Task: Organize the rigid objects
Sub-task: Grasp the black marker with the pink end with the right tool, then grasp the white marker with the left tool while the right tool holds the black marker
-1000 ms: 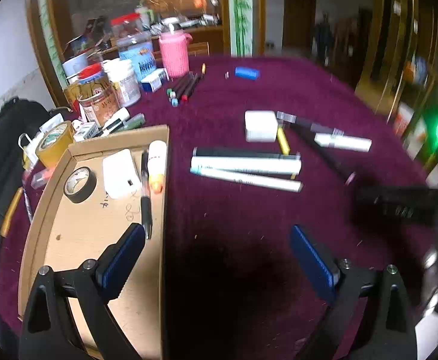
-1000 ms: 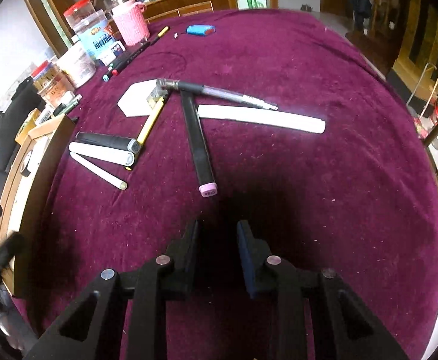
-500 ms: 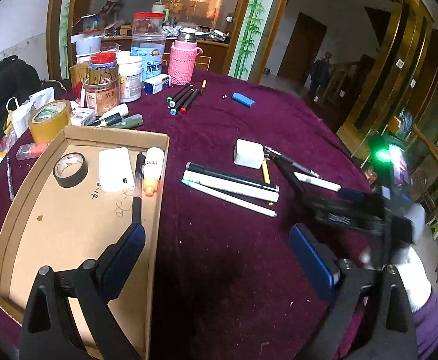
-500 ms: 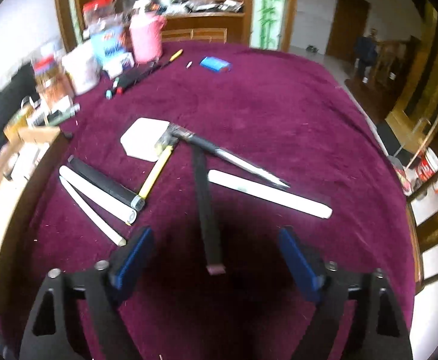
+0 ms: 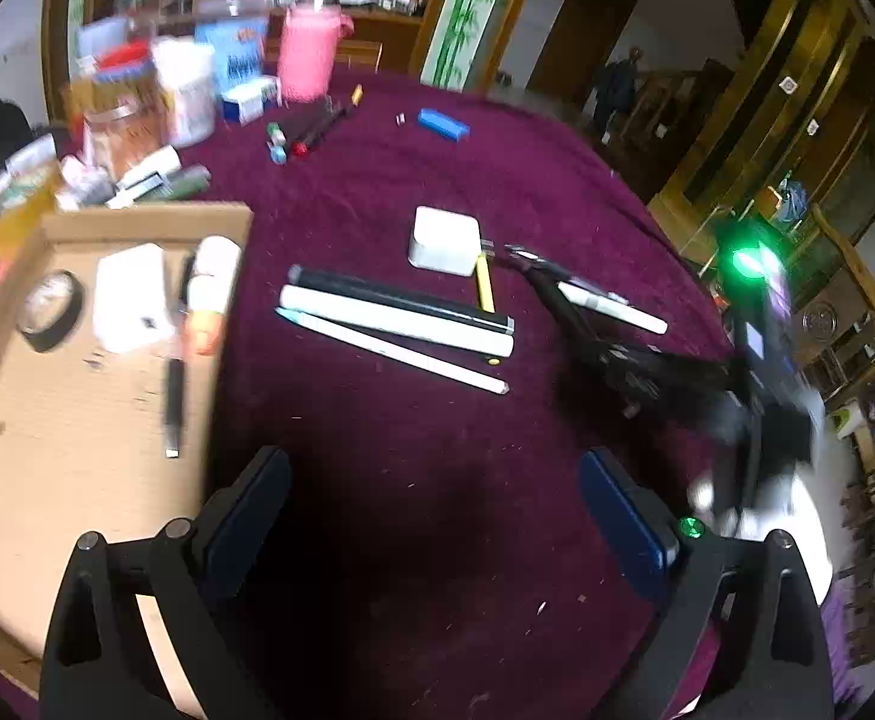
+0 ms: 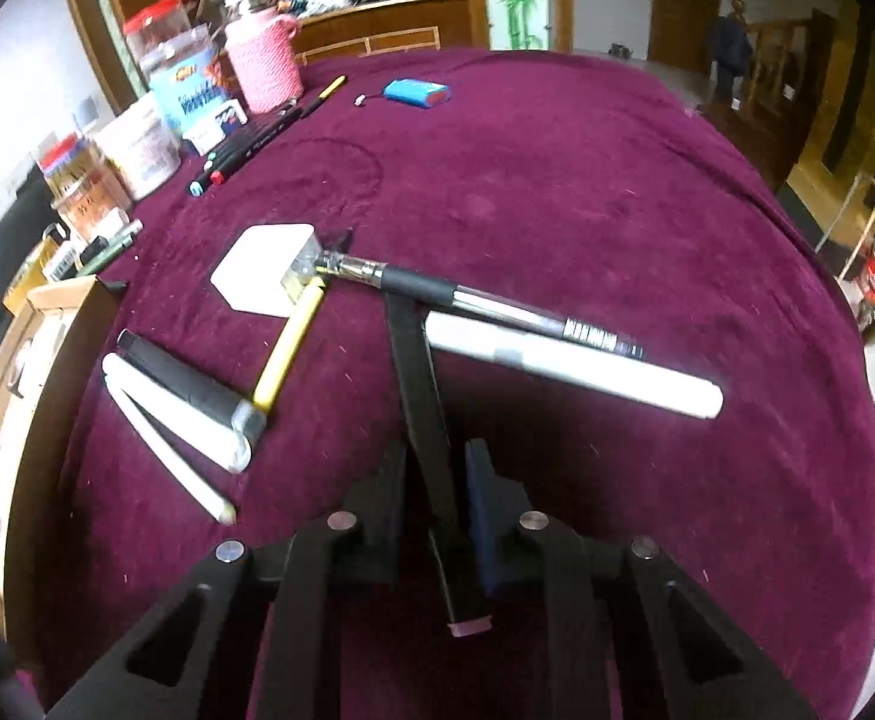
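My right gripper [image 6: 434, 480] is shut on a black marker [image 6: 422, 396] with a pink end cap that lies on the purple cloth. The gripper also shows in the left wrist view [image 5: 617, 360], over the same marker. Beside it lie a white marker [image 6: 575, 369], a silver-black pen [image 6: 473, 300], a yellow pen [image 6: 290, 345], a white box [image 6: 263, 267] and a group of black and white markers [image 6: 179, 402]. My left gripper [image 5: 431, 516] is open and empty above the cloth, right of the cardboard tray [image 5: 29, 420].
The tray holds a tape roll [image 5: 47, 309], a white box [image 5: 131, 294], a pen and a glue stick. Jars, a pink cup [image 6: 266, 69], markers and a blue battery pack [image 6: 416, 93] stand at the table's far side. The table edge curves at the right.
My right gripper opened wide, moved forward over the black marker and closed on it. My left gripper stayed open and shifted a little; its view is blurred now.
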`<action>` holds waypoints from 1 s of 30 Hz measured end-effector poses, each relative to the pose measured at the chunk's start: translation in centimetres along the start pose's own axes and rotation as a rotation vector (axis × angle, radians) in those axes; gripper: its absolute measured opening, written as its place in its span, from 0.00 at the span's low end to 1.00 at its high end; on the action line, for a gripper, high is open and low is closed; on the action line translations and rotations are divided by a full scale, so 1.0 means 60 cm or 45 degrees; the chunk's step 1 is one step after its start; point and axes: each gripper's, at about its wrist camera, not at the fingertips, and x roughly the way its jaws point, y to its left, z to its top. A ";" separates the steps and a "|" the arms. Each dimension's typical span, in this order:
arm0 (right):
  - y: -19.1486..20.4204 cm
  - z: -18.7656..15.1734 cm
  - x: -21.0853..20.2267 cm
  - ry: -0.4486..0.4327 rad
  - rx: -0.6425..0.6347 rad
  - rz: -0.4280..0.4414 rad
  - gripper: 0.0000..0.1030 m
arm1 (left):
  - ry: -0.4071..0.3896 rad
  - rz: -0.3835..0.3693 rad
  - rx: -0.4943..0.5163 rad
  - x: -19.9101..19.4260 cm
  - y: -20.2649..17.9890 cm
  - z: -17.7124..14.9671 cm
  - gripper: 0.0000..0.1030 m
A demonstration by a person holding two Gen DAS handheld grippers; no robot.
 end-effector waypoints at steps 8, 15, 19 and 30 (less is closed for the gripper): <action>-0.012 -0.005 0.002 -0.057 0.048 0.092 0.19 | 0.088 0.087 -0.042 0.106 -0.011 0.086 0.93; -0.023 -0.006 -0.001 -0.059 0.075 0.135 0.19 | 0.226 0.160 0.094 0.185 -0.027 0.117 0.96; -0.023 -0.006 -0.001 -0.056 0.074 0.138 0.19 | 0.358 0.111 0.252 0.182 -0.053 0.070 0.96; -0.027 -0.006 -0.001 -0.054 0.087 0.158 0.19 | 0.251 0.027 0.093 0.093 -0.019 0.058 0.96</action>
